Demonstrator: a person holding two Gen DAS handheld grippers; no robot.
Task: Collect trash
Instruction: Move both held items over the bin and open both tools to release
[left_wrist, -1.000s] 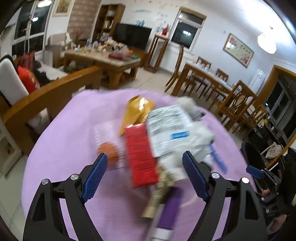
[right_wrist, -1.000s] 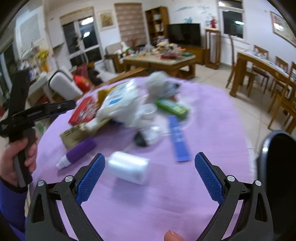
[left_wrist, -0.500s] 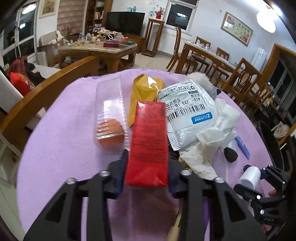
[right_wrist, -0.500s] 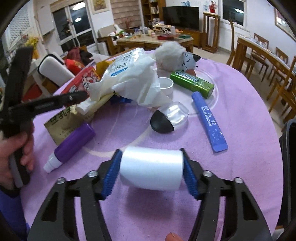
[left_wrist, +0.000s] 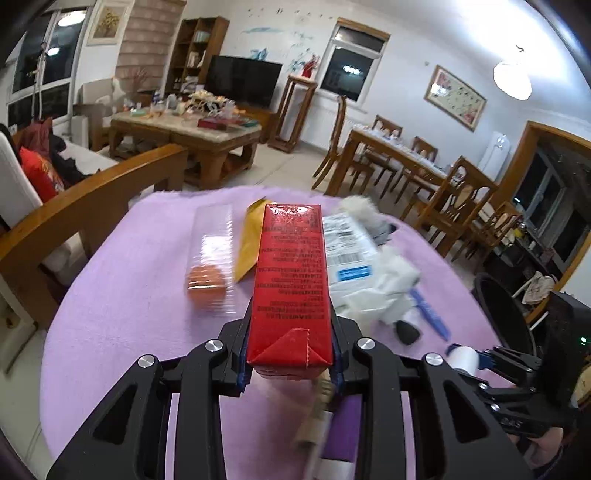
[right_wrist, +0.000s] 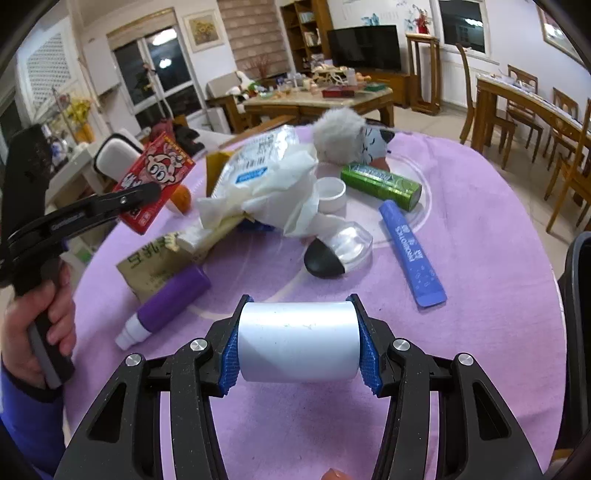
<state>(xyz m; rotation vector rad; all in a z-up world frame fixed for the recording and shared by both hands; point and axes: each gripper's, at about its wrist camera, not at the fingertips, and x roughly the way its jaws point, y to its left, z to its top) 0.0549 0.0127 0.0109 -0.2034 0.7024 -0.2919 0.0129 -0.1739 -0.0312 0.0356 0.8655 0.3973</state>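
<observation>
My left gripper (left_wrist: 290, 365) is shut on a red drink carton (left_wrist: 290, 280) and holds it above the purple table; the carton also shows in the right wrist view (right_wrist: 153, 177). My right gripper (right_wrist: 299, 349) is shut on a white cylinder (right_wrist: 298, 341), held just above the cloth; it also shows in the left wrist view (left_wrist: 463, 359). Trash lies in a pile on the table: a white mailer bag (right_wrist: 266, 166), crumpled tissue (right_wrist: 291, 199), a green tube (right_wrist: 380, 182), a blue tube (right_wrist: 410, 251), a purple bottle (right_wrist: 166, 302) and a brown packet (right_wrist: 155, 262).
A round table with a purple cloth (right_wrist: 480, 332) holds everything. A black bin (left_wrist: 504, 317) stands at the table's right edge. A clear tray with an orange item (left_wrist: 208, 258), a yellow packet (left_wrist: 251, 240) and a grey plush toy (right_wrist: 347, 136) lie farther back. A wooden bench (left_wrist: 92, 199) is at the left.
Both grippers went from open to shut: the left took hold of the red carton and lifted it, the right closed on the white cylinder and raised it slightly.
</observation>
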